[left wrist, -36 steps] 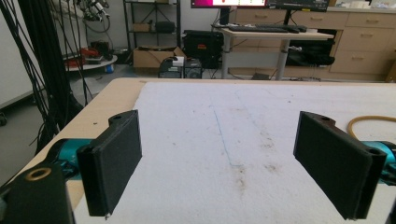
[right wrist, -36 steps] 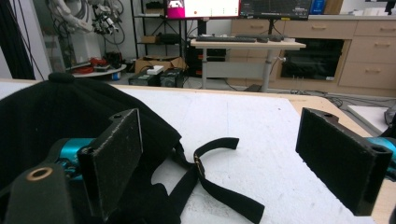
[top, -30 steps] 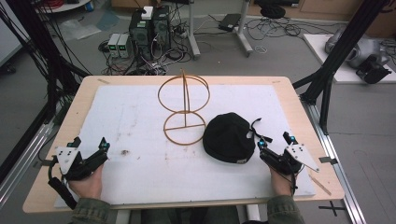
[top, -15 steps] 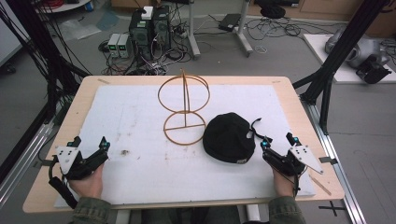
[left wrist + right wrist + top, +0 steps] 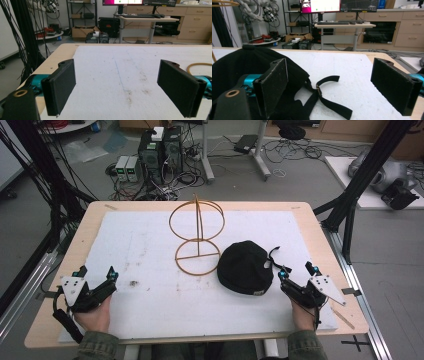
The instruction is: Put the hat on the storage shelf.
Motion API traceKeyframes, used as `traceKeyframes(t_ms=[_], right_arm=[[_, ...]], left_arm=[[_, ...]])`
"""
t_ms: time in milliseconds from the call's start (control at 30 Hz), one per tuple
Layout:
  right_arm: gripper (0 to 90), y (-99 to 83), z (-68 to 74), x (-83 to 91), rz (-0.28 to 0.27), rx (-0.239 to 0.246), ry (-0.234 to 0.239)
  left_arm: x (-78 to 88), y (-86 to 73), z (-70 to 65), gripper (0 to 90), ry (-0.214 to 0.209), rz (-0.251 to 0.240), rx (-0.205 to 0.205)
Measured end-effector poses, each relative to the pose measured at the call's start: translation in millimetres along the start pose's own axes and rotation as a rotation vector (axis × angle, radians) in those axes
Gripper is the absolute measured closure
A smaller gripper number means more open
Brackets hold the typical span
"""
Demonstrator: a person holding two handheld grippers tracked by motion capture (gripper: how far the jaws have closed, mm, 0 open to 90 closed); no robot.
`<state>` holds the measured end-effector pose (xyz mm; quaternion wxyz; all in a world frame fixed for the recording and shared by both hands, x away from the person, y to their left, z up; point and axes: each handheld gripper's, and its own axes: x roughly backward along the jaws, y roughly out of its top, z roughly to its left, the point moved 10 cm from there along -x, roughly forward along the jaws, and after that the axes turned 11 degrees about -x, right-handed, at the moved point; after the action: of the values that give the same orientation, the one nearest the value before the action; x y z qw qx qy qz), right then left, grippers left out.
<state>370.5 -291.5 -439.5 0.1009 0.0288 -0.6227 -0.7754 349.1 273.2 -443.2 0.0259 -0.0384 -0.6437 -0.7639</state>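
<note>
A black cap (image 5: 245,267) lies on the white mat, right of centre, its strap (image 5: 272,254) trailing toward the right. In the right gripper view the cap (image 5: 239,67) is at the left and its strap (image 5: 324,93) runs between the jaws. My right gripper (image 5: 298,271) (image 5: 329,87) is open just right of the cap, close to its strap. A tan wire stand (image 5: 197,235) of two rings on a post stands behind the cap at mid-table. My left gripper (image 5: 96,272) (image 5: 117,87) is open near the front left, nothing between its jaws.
The white mat (image 5: 140,245) covers most of the wooden table (image 5: 90,215). A small dark speck (image 5: 134,282) lies on the mat right of the left gripper. Black frame posts (image 5: 350,200) stand off the table's right and left sides. Computers and cables sit on the floor behind.
The right gripper has drifted slightly right and toward the front edge. The left gripper, the cap and the stand have stayed put.
</note>
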Motion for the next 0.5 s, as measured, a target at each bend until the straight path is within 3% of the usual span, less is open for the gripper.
traceKeyframes(t_ms=[500], right_arm=[[13.0, -1.7, 34.5, -9.2, 0.029, 0.017, 0.110]], left_arm=[[-0.7, -1.6, 0.3, 15.7, -0.004, 0.008, -0.010]])
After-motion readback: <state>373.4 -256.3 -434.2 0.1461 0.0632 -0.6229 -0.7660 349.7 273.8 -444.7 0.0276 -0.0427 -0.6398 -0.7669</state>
